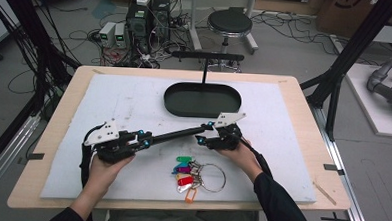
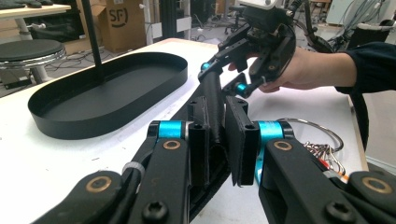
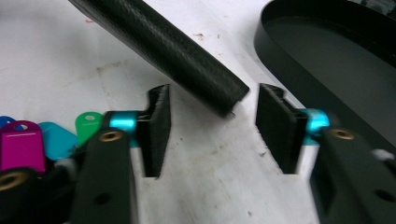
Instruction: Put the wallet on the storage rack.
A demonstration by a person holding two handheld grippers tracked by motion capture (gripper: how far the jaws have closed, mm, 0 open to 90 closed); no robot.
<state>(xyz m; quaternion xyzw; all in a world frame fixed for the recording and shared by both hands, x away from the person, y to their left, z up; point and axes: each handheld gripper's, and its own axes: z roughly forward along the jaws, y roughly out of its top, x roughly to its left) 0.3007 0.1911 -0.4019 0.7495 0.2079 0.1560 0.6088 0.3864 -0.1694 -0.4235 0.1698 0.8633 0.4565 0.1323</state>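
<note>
Left gripper point(image 1: 142, 136), lower left of the high view, is clamped tight on one end of a black rod point(image 1: 175, 134); in the left gripper view the rod point(image 2: 213, 100) runs up from between the closed pads toward the upper centre of the frame. The rod lies at a slant across the white mat point(image 1: 134, 103), its far end reaching the right gripper point(image 1: 205, 133) near the middle of the high view. In the right gripper view the rod's cut end point(image 3: 205, 84) sits in the upper centre, just at the mouth of the jaws, which stand part open with a clear gap to either pad point(image 3: 156, 126); nothing is pinched there yet. The step in hand looks like a two-handed take: one end secured, the other being lined up for a grip. Next move, as I judge it, calls for the right gripper to ease forward until the rod end lies properly between the pads, then close squarely on it, with the left held steady so the rod does not swing. Black oval tray point(image 1: 202, 100) with its upright post sits beyond, upper centre of the high view. A key ring with coloured tags point(image 1: 196, 176) lies on the mat at lower centre, just below the right hand, apart from the rod.
</note>
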